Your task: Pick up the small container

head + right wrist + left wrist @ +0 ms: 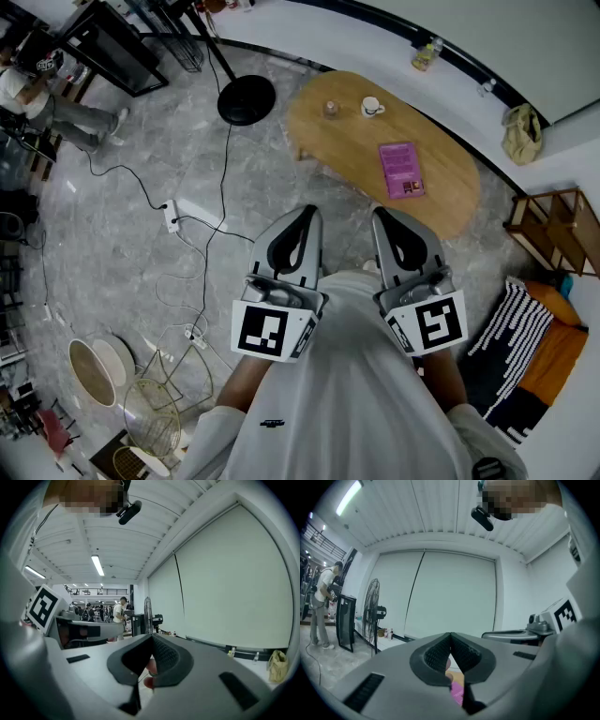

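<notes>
Wooden and oval, the table [347,150] in the head view carries the small container [330,109] beside a white cup [372,107], with a pink book [403,170] nearer me, while I hold the left gripper [307,214] and right gripper [383,216] up near my chest, well apart from all of it. Left gripper view: jaws pressed together on nothing, a sliver of pink showing below them. Right gripper view: pads likewise meeting and empty, so I judge the pick not yet begun, with the approach, the opening and the grasp all left.
</notes>
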`<state>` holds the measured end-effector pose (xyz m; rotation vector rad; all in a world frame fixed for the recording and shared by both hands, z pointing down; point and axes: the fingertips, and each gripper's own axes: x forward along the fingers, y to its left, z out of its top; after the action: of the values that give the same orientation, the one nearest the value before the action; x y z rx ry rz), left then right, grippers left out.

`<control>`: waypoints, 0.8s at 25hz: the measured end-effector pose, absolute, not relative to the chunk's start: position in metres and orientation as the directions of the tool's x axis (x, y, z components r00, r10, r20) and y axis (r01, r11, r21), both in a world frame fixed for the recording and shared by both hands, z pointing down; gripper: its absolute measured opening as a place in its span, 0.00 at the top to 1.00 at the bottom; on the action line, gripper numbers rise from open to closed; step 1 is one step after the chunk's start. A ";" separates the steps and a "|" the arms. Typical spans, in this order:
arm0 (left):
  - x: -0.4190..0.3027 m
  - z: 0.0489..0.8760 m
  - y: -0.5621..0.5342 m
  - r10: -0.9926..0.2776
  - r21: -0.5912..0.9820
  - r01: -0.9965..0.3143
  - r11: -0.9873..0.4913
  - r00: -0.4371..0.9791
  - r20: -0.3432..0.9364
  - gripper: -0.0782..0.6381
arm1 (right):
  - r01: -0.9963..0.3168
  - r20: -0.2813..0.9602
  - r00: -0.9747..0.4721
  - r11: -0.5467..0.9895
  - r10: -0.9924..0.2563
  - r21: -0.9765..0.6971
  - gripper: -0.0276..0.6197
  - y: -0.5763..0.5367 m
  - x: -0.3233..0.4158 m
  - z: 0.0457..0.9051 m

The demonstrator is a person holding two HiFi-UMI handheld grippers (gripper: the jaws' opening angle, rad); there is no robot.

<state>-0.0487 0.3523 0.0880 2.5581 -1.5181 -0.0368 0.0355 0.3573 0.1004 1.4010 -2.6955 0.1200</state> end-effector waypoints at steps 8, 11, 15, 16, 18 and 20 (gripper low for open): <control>-0.095 0.104 0.349 -0.830 0.242 -0.813 -0.529 0.555 0.052 0.87 | -0.836 0.127 -0.545 0.527 -0.829 -0.150 0.95 0.348 -0.009 0.109; -0.100 0.112 0.344 -0.810 0.285 -0.793 -0.538 0.580 0.086 0.87 | -0.856 0.167 -0.514 0.491 -0.841 -0.161 0.95 0.347 -0.008 0.119; -0.099 0.112 0.333 -0.792 0.306 -0.774 -0.554 0.603 0.091 0.87 | -0.861 0.190 -0.508 0.493 -0.840 -0.124 0.95 0.340 -0.009 0.126; -0.099 0.116 0.328 -0.784 0.331 -0.763 -0.555 0.613 0.098 0.87 | -0.856 0.195 -0.516 0.507 -0.834 -0.098 0.95 0.337 -0.013 0.128; -0.099 0.123 0.317 -0.771 0.375 -0.746 -0.550 0.626 0.114 0.87 | -0.845 0.211 -0.531 0.531 -0.820 -0.062 0.93 0.330 -0.020 0.135; -0.101 0.124 0.306 -0.772 0.381 -0.748 -0.543 0.624 0.126 0.87 | -0.839 0.226 -0.541 0.538 -0.810 -0.080 0.91 0.319 -0.025 0.141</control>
<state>-0.1012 0.3060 0.1243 2.4496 -1.2080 -0.0797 -0.0247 0.3189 0.1408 1.4123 -2.6103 0.2675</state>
